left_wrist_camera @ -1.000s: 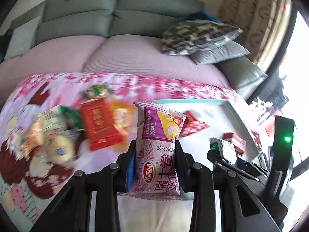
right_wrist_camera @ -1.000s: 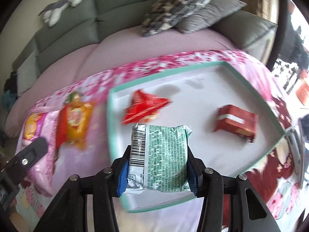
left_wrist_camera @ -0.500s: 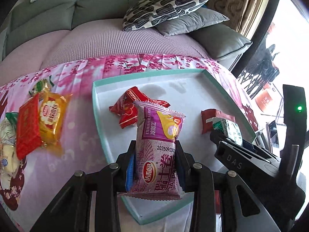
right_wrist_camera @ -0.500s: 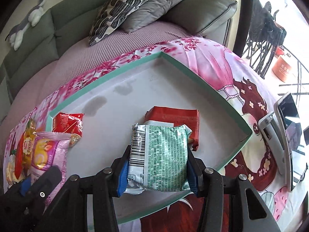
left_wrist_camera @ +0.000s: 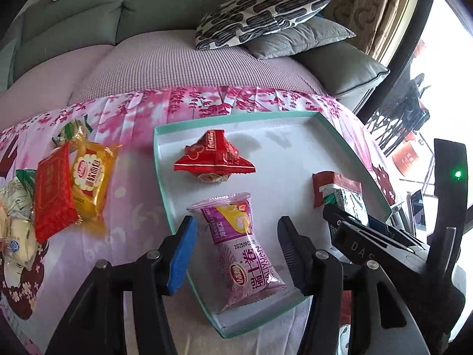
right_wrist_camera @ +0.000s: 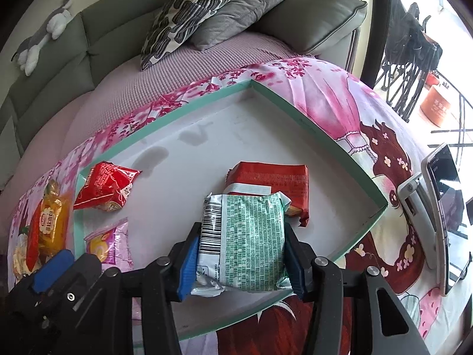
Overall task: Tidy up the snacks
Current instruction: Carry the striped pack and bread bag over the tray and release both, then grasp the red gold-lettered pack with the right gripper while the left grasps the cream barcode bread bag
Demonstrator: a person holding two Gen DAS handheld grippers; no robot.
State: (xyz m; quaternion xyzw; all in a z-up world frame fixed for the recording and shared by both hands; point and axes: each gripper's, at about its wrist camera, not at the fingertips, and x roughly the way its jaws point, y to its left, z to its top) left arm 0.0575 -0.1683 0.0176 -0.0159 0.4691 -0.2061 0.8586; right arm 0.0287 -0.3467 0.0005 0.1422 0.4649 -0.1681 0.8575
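Snacks pile (left_wrist_camera: 56, 183) sits loose at the surface's left edge, outside the tray (left_wrist_camera: 161, 177). Left tool (left_wrist_camera: 236, 254) is opening, jaws clear of the purple pack (left_wrist_camera: 245, 251) lying near the tray's front-left corner. Right tool (right_wrist_camera: 241, 254) is opening too, pads touching the green pack (right_wrist_camera: 251, 236) over the tray's front edge, against a red pack (right_wrist_camera: 272, 177).

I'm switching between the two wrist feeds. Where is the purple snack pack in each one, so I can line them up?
Left wrist: the purple snack pack lies bottom centre in the tray's near corner, between the opening left gripper pads, untouched.
Right wrist: only its top end shows at lower left, just inside the tray's left wall, above the left gripper.
Shared landmark: the crumpled red packet in the teal-rimmed tray.
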